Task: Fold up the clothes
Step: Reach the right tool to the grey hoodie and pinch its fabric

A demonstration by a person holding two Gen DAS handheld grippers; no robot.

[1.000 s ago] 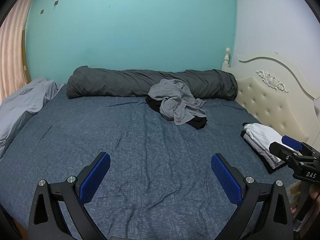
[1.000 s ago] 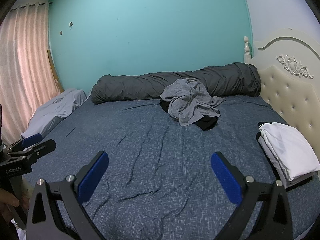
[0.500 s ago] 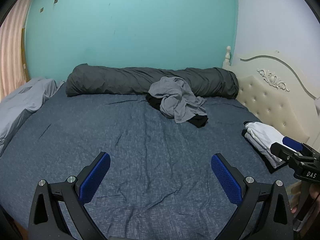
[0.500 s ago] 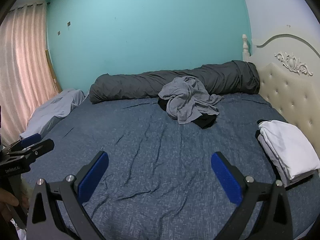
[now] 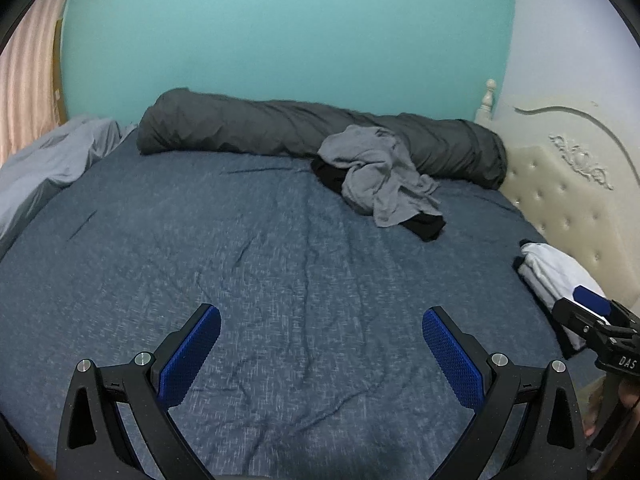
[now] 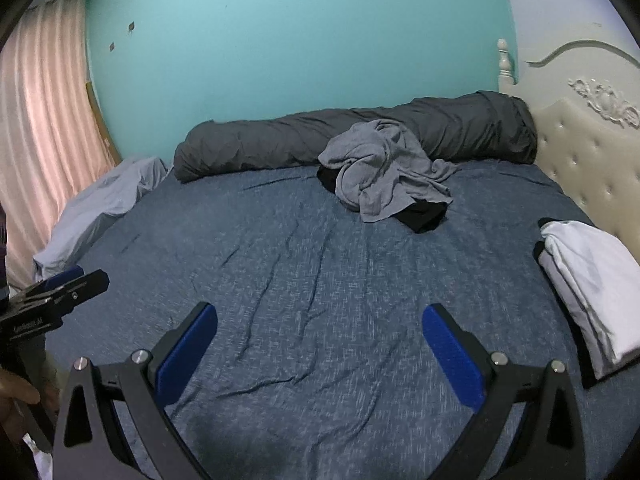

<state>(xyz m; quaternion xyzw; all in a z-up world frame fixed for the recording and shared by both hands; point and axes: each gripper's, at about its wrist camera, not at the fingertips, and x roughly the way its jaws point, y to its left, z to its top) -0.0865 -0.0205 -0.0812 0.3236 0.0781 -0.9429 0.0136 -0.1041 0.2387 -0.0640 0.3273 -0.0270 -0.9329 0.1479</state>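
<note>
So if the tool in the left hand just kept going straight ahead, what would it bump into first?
Probably the blue bedsheet: the open left tool looks tilted down toward bare sheet. If it skimmed above that, the crumpled grey garment lies roughly ahead, slightly to the right. Depth is hard to judge through the fisheye.

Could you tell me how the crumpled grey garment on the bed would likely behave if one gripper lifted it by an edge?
The crumpled grey garment lies in soft, loose folds, so it would probably hang limp and unfurl. It looks thin, likely light. It drapes over a black garment, which might drag along. Both the left gripper and the right gripper are open and empty.
</note>
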